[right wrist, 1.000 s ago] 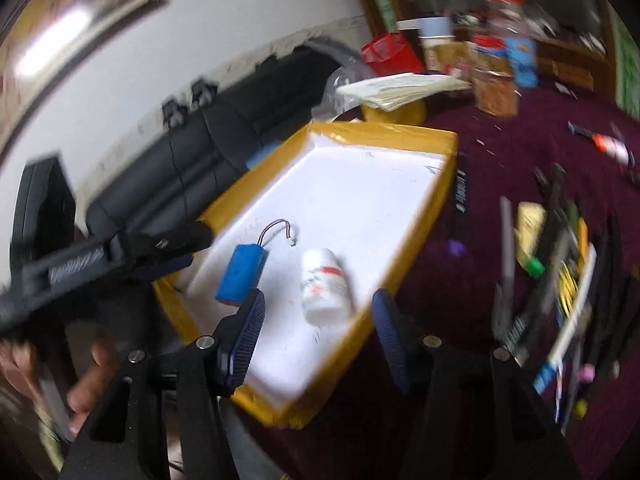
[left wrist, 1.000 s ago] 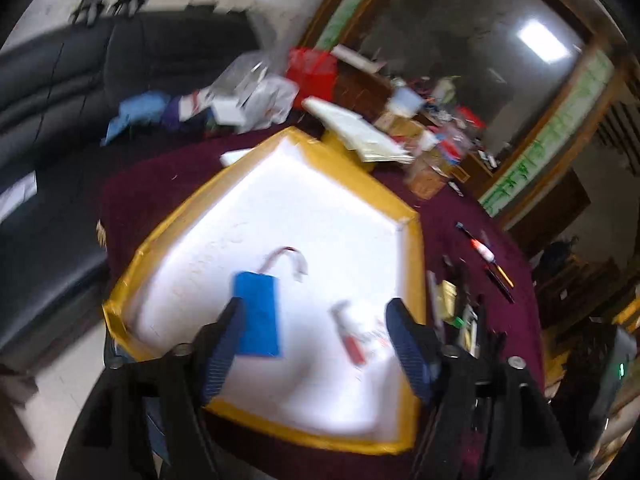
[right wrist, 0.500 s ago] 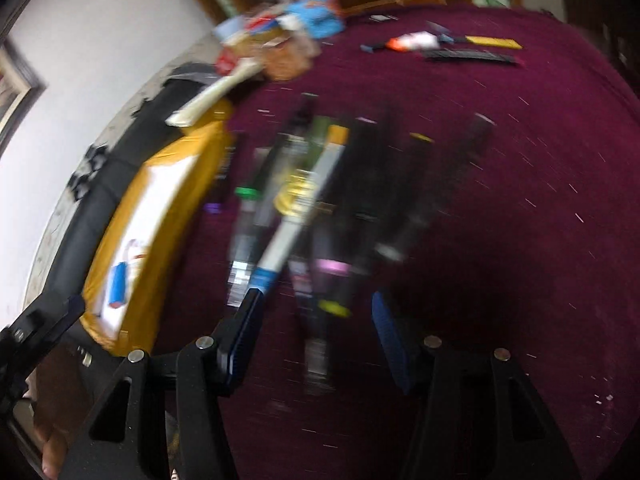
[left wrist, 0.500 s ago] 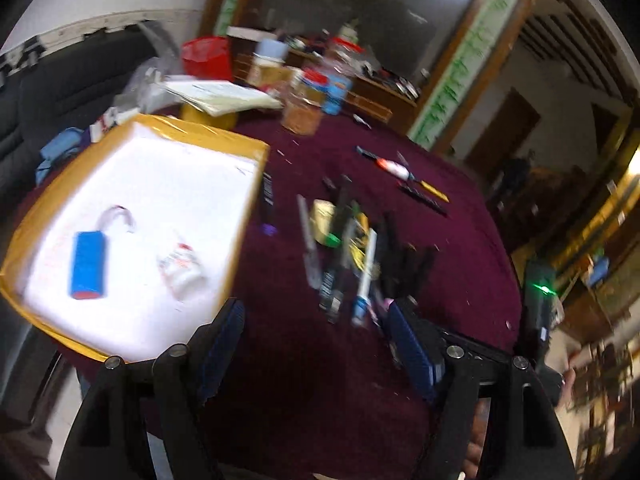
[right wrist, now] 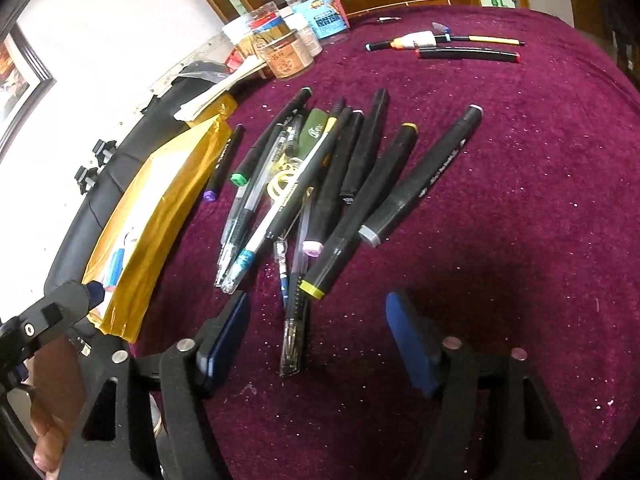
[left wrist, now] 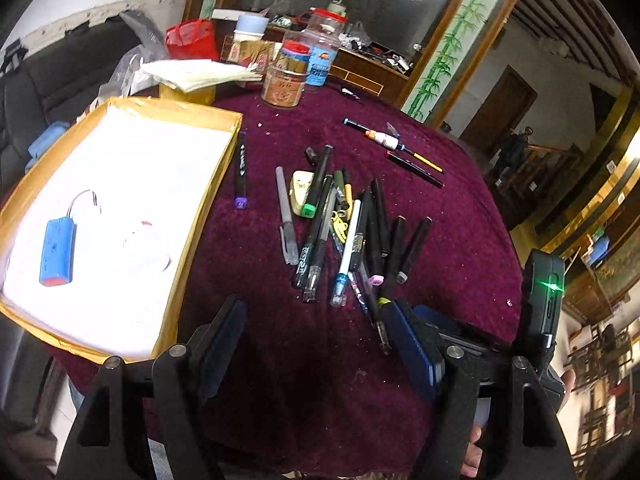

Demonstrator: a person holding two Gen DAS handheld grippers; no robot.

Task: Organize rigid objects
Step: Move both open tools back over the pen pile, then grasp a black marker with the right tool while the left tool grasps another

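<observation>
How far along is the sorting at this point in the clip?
Early. Done: the blue battery pack and a white bottle lie in the yellow-rimmed tray. In hand: nothing; the right gripper, jaws just opened wider, is empty over the pen pile, and the left gripper is open too. Left: all the pens on the cloth.

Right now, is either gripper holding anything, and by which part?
Nothing is held. The left gripper and right gripper are both open over the pens; the right jaws have just been opening, nothing gripped.
</observation>
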